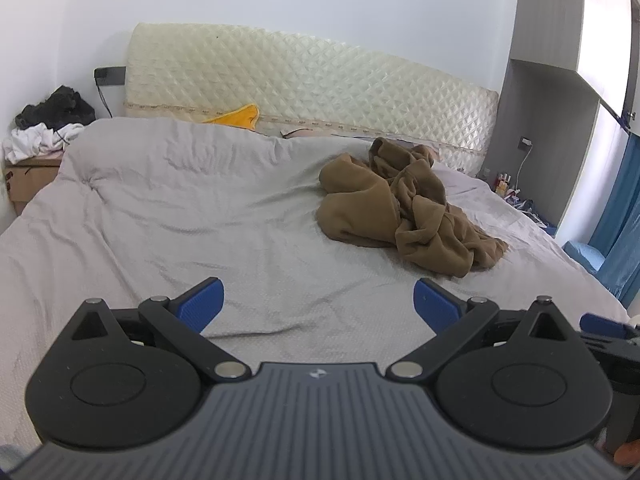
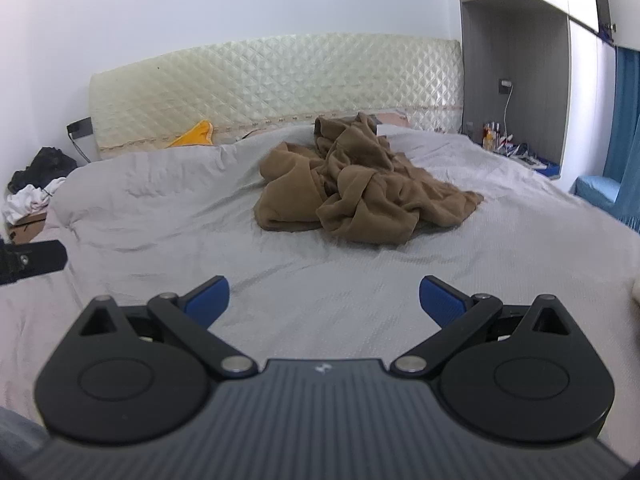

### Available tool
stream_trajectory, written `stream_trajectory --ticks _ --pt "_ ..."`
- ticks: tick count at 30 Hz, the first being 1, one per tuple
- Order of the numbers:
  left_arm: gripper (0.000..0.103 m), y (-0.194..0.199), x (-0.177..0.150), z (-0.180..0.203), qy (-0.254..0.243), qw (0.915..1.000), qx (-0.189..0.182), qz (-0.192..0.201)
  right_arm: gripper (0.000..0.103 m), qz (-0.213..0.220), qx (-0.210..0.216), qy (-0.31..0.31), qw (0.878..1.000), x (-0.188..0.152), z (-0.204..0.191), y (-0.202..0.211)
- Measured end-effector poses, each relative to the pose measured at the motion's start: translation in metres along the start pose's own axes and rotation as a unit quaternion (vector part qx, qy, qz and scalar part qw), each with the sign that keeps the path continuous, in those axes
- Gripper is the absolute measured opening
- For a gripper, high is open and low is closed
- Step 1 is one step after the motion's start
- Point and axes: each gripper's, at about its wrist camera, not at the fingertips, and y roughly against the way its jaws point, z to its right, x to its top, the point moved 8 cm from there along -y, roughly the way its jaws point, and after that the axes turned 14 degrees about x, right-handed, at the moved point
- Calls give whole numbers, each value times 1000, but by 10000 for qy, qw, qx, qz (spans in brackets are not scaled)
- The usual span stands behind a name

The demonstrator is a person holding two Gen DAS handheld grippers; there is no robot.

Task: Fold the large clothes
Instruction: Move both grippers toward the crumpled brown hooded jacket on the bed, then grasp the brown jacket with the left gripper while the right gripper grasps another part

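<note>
We see crumpled garment (image 2: 360, 188) on bed (image 2: 168, 216), right of centre, near headboard (image 2: 280, 84) behind. Clothes pile (image 1: 48, 124) left of bed; shelf unit (image 1: 536, 120) right. Both grippers near, well apart from garment.

Two grippers are in view, the left gripper (image 1: 319, 300) and the right gripper (image 2: 324, 298), each with two blue-padded fingers (image 1: 202, 304) spread wide apart, four fingers in all. One bed (image 2: 360, 292) under one grey cover carries one crumpled brown garment (image 2: 360, 196), with one quilted cream headboard (image 2: 276, 84) behind it and one yellow item (image 2: 196, 134) at its foot. To the side sit one cardboard box (image 1: 28, 180) bearing one black heap (image 1: 56, 106) and one white heap (image 1: 36, 140), and several small bottles (image 2: 491, 133), too small to count, stand by the one blue curtain (image 2: 624, 128).
</note>
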Motion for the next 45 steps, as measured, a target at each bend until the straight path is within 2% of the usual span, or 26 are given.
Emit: stream_trajectory --ticks 4,10,13,15,18,21,23,27,30,34,38,41,45 --pt "103 -10 0 -3 58 10000 33 42 103 -55 32 -130 9999 -7 7 -9" --pt "103 -45 1 3 25 10000 -61 -20 103 -33 -58 -203 9998 -8 23 -33" --pt "102 -73 8 5 171 9996 150 147 103 196 -96 -193 9996 -3 34 -50" --pt "103 -96 9 14 129 9998 162 68 103 257 -110 -230 9993 -1 42 -65" --pt "102 -130 12 25 186 9998 -22 -86 103 287 -68 -295 9991 6 54 -86" --pt "102 -162 11 33 214 9993 6 -308 103 353 -121 -273 9989 18 63 -102" --pt "102 -181 18 41 241 9993 -36 -297 103 404 -116 -298 9987 29 70 -112" --pt "102 -224 19 60 -22 9986 -7 -523 103 450 -5 -400 9982 50 80 -131" --pt "103 -256 32 76 -124 9989 8 -461 103 409 171 -426 9981 63 86 -148" --pt "103 -307 53 103 -378 9987 -167 -286 103 300 247 -333 9987 81 104 -180" --pt "103 -365 80 135 -526 9974 -352 -333 103 258 419 -549 9973 102 133 -218" --pt "102 -405 104 155 -526 9969 -508 -305 100 295 422 -648 9966 124 156 -254" --pt "102 -474 125 174 -483 9960 -592 -470 100 393 397 -645 9964 154 180 -309"
